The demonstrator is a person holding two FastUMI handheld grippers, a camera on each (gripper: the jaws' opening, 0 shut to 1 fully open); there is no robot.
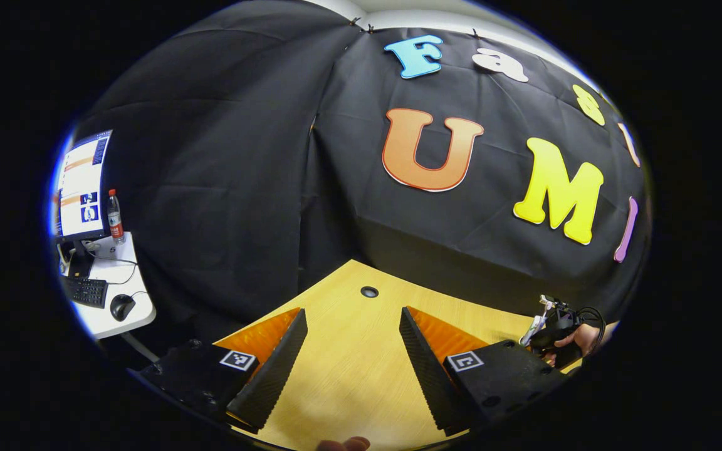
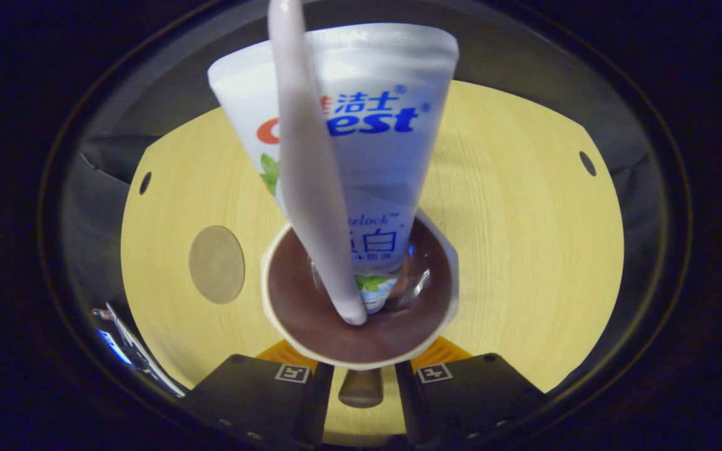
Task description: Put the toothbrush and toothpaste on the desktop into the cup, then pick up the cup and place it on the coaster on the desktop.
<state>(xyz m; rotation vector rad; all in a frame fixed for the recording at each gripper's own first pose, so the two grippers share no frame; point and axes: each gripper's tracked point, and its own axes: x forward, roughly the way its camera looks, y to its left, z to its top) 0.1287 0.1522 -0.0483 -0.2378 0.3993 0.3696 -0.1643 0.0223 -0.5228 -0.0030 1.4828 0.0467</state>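
Observation:
In the right gripper view I look straight down into a cup (image 2: 311, 338) with a pale rim and dark inside. A white toothpaste tube (image 2: 373, 125) and a pale toothbrush handle (image 2: 304, 163) stand in it, leaning toward the camera. My right gripper (image 2: 361, 374) is shut on the cup's handle (image 2: 361, 389), which sits between the two fingers. A round tan coaster (image 2: 217, 264) lies on the wooden desktop (image 2: 524, 238), left of the cup. My left gripper (image 1: 351, 351) is open above the desktop (image 1: 361, 376), holding nothing. Far right, a hand holds the right gripper (image 1: 558, 335).
Round cable holes (image 2: 587, 163) (image 2: 145, 183) mark the desktop's far corners, and another hole (image 1: 369, 291) lies ahead of the left gripper. A white side table (image 1: 110, 275) with a monitor, bottle, keyboard and mouse stands off to the left. Black cloth walls surround the desk.

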